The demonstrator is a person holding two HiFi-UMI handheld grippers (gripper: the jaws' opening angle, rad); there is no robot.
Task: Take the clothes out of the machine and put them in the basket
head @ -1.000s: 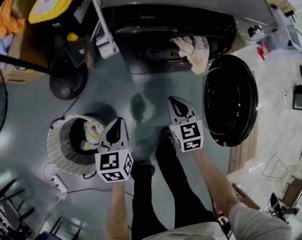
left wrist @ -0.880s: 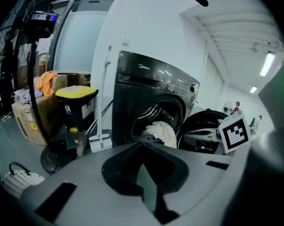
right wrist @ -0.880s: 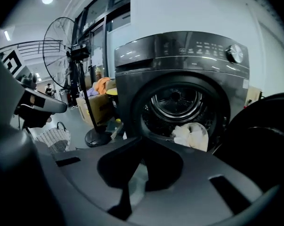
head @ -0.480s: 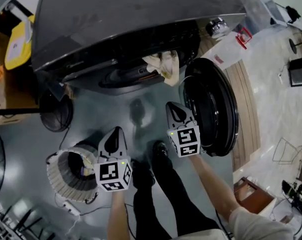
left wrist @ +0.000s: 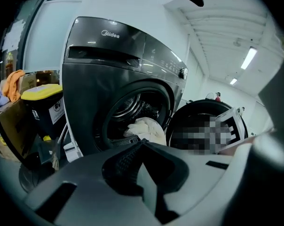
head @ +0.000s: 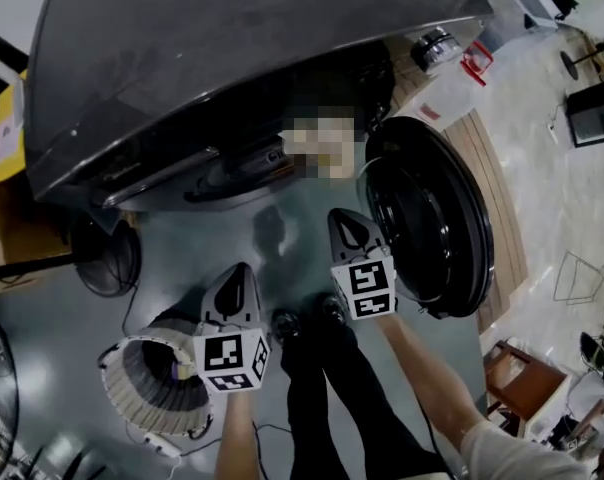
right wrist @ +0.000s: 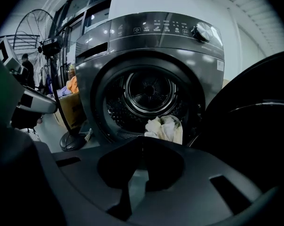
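Observation:
A dark grey front-loading machine (head: 232, 58) fills the top of the head view, its round door (head: 432, 218) swung open to the right. A cream cloth (right wrist: 165, 128) hangs out of the drum mouth (right wrist: 149, 93); the left gripper view shows the cream cloth (left wrist: 144, 128) too. The round slatted basket (head: 152, 388) stands on the floor at lower left with clothes inside. My left gripper (head: 237, 270) hovers beside the basket's right rim, shut and empty. My right gripper (head: 344, 218) is in front of the door, shut and empty. Both point at the machine, short of the cloth.
A fan base (head: 104, 258) stands left of the machine, with a cardboard box (head: 12, 218) and a yellow-lidded bin (left wrist: 41, 95) behind it. My legs and shoes (head: 312, 320) are between the grippers. A cable and power strip (head: 167, 443) lie by the basket.
Both grippers have travelled from over the basket towards the machine front, and the machine now looms larger in the head view. Their jaws stayed shut and empty.

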